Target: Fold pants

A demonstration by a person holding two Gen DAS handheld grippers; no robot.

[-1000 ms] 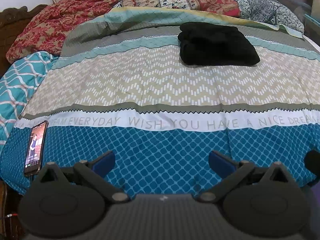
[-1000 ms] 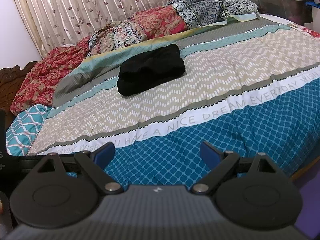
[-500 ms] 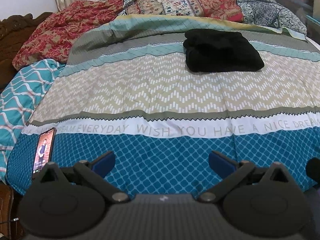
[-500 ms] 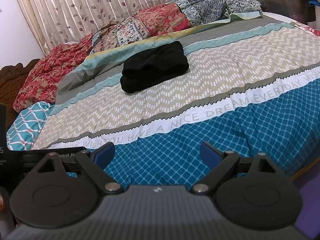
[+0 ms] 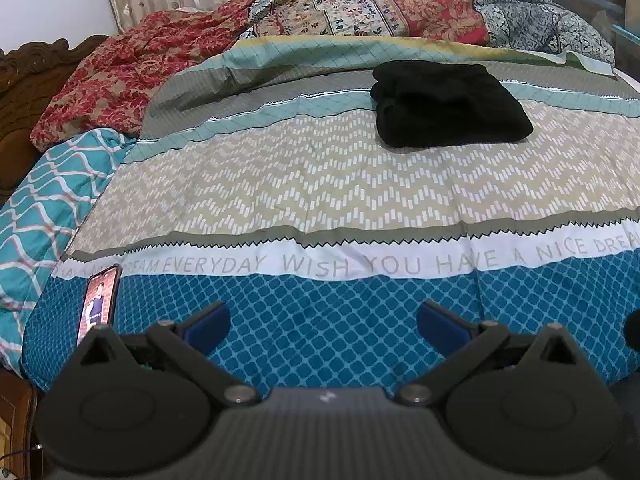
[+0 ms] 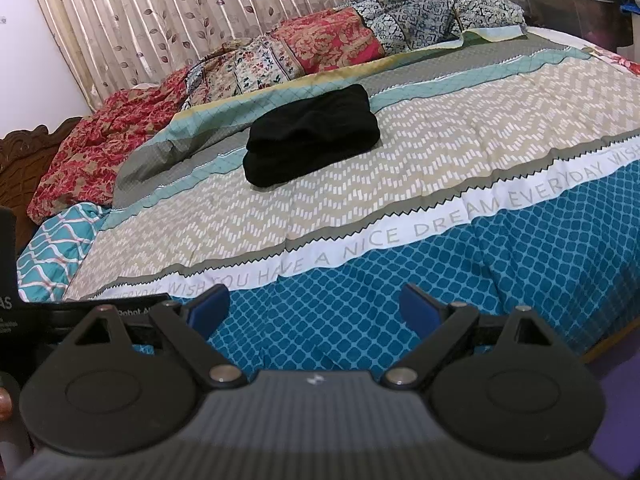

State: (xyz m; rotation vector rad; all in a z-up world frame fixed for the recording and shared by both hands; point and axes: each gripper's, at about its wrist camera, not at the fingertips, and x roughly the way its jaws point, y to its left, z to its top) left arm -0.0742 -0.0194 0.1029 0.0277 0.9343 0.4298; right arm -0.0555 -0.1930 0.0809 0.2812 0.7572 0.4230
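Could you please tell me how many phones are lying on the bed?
1: a phone lies on the blue part of the bedspread, near its left edge; the right wrist view does not show it.

Soft even indoor light, faint shadows, sharp centre, fisheye bending at edges

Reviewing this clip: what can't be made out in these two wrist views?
- Folded black fabric pants: fold layers unreadable in both views; uniformly dark.
- Slim black smartphone: lower end hidden behind the left gripper linkage; screen too small.
- White bedspread lettering: cut off by left view's right edge.
- Right gripper: open, empty.
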